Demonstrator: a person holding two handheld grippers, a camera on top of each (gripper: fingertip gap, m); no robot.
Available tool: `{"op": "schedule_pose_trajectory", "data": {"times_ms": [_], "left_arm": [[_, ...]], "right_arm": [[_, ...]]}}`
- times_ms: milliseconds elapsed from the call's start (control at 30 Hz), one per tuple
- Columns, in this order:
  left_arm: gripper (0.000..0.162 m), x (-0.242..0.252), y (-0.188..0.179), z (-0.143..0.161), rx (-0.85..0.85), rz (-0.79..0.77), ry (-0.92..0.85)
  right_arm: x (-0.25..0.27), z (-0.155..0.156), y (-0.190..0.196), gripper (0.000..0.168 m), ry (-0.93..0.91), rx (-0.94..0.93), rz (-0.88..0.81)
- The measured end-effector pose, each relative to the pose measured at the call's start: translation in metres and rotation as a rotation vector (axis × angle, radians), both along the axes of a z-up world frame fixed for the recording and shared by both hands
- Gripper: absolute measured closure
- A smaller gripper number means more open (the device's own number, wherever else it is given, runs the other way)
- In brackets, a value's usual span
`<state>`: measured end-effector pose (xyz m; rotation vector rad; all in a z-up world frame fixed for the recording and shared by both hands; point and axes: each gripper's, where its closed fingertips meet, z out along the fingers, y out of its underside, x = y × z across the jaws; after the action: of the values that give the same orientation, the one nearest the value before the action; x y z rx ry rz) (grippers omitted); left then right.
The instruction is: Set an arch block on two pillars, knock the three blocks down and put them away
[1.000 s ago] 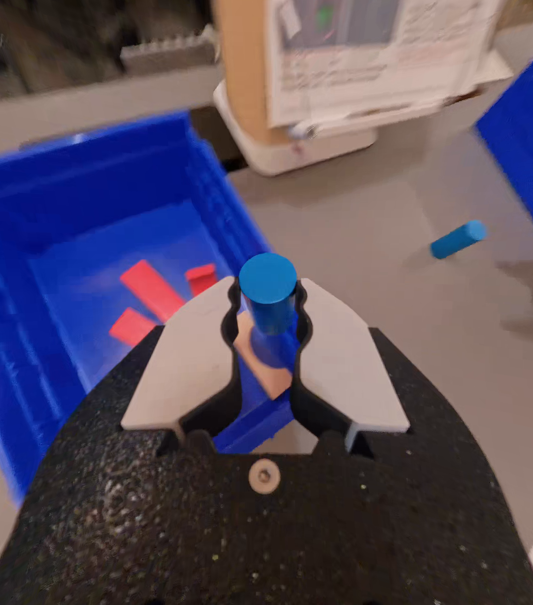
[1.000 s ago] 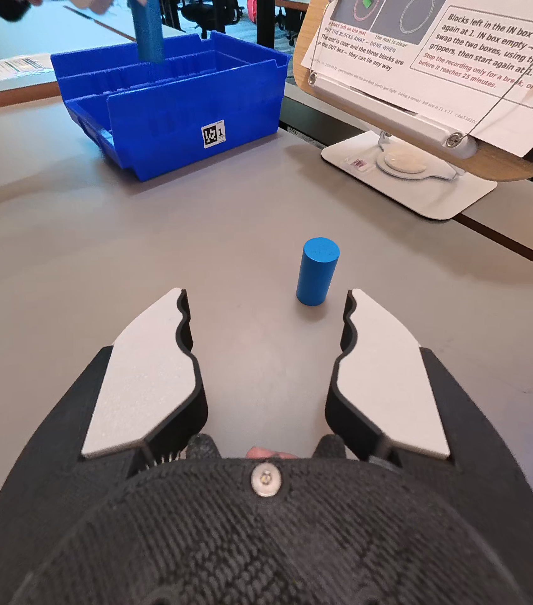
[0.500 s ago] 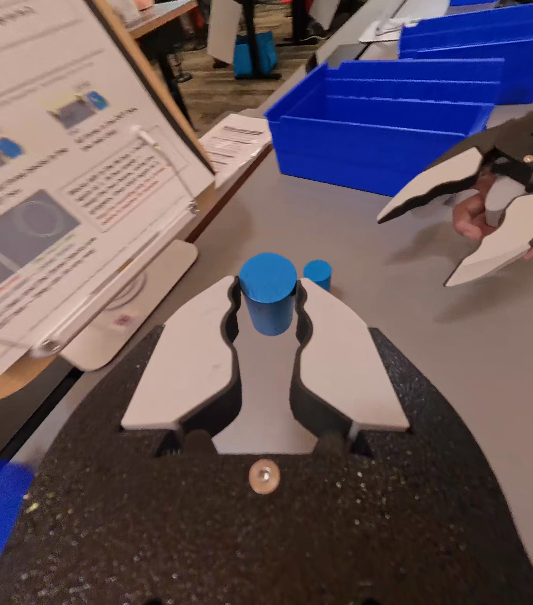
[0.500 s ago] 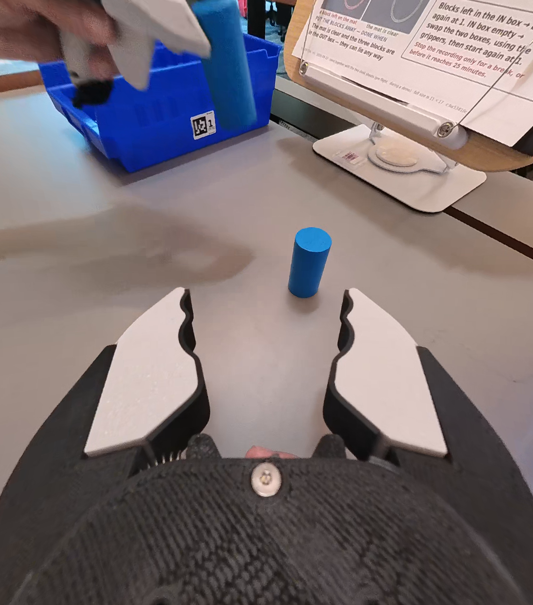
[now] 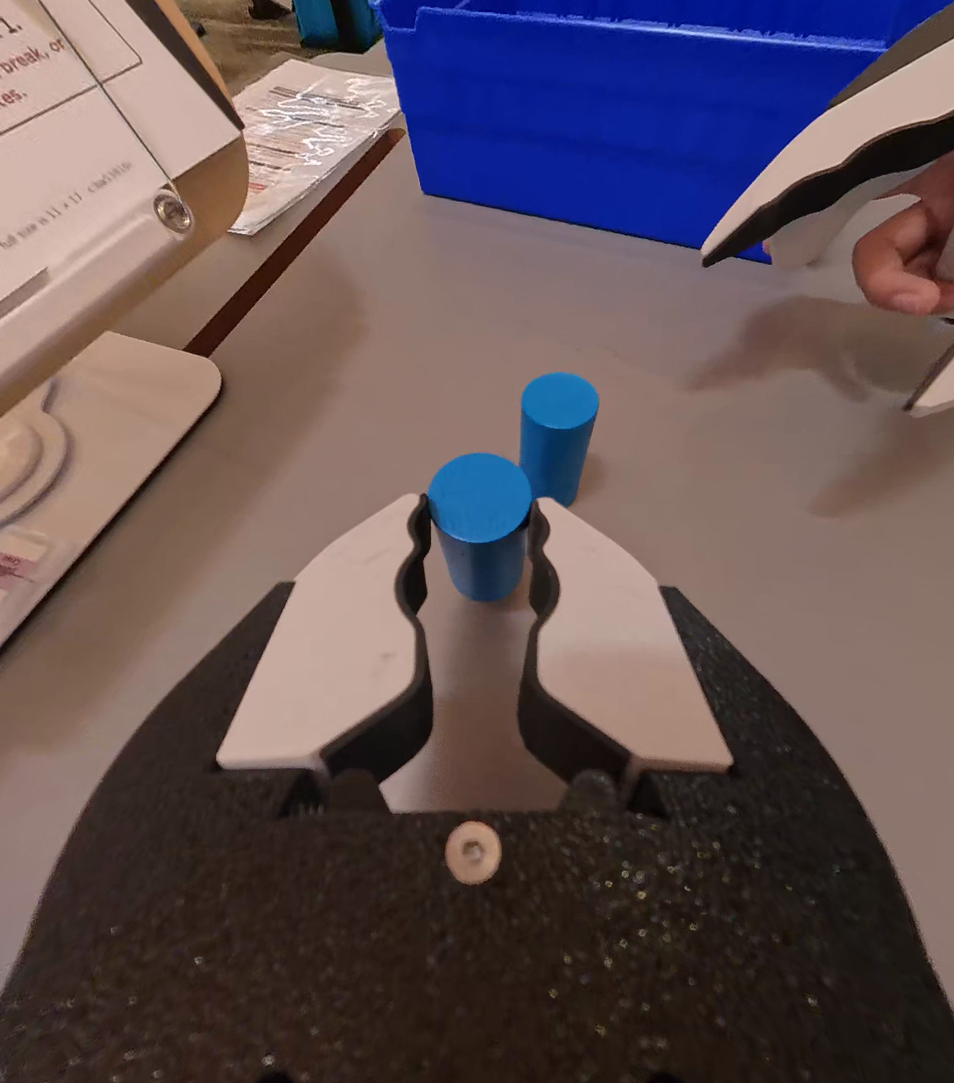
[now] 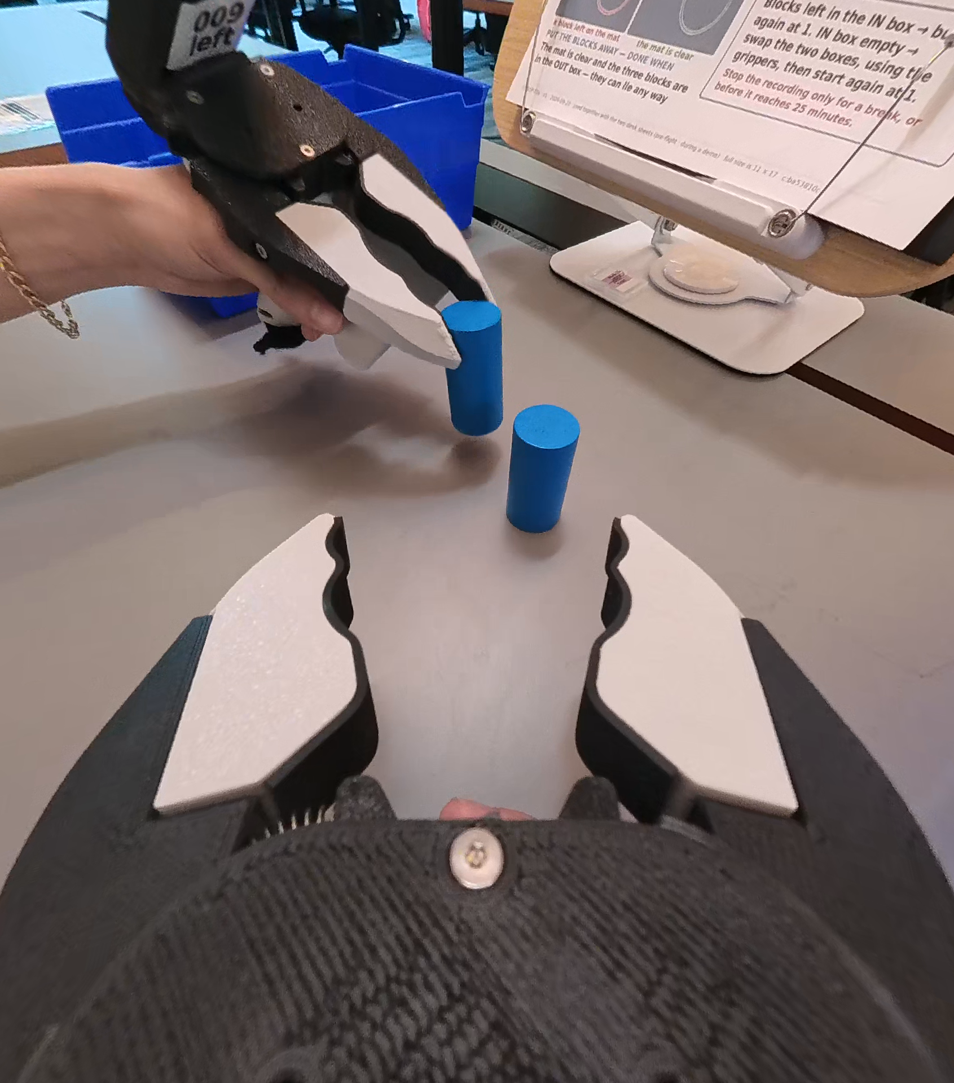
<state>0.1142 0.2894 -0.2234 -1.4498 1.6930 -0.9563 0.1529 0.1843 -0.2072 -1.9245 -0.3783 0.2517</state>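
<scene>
From the left wrist view I count two blue cylinders, one blue bin, one document stand and a sheet of paper. My left claw (image 5: 479,510) is pinching one cylinder (image 5: 480,527) upright near its top, between the fingertips; its flat round end faces me and its matte body tapers away below, its lower end clear of the grey tabletop (image 5: 756,586). The second cylinder (image 5: 556,445) stands upright on the tabletop just ahead and slightly right of the claw, apart from the held one. The bin (image 5: 580,117) sits well ahead, the stand (image 5: 52,176) to the left, and the paper (image 5: 310,135) lies beyond the stand. The right claw (image 5: 814,328) hangs far right, spread, with a hand (image 5: 920,264) on its grip. Half a second ago the standing cylinder looked farther off and the stand filled more of the left side.

From the right wrist view I again count two cylinders. My right claw (image 6: 477,527) is spread wide and holds nothing; the standing cylinder (image 6: 542,469) is just ahead of its tips, slightly right of the middle. The left claw (image 6: 465,328) ahead-left grips the other cylinder (image 6: 474,375), hanging just above the tabletop (image 6: 111,527) beside the standing one. Half a second ago that held cylinder was tilted high up near the bin (image 6: 416,117).
</scene>
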Motion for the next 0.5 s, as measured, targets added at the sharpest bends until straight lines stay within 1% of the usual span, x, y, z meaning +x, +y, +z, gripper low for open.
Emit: {"op": "schedule_pose_trajectory", "data": {"times_ms": [133, 500], "left_arm": [[0.13, 0.0, -0.001, -0.002, -0.016, -0.016, -0.009], [0.131, 0.0, -0.002, -0.02, 0.039, -0.037, 0.051]], "right_arm": [[-0.002, -0.002, 0.001, 0.083, 0.006, -0.004, 0.01], [-0.001, -0.008, 0.002, 0.084, 0.004, -0.02, 0.006]]}}
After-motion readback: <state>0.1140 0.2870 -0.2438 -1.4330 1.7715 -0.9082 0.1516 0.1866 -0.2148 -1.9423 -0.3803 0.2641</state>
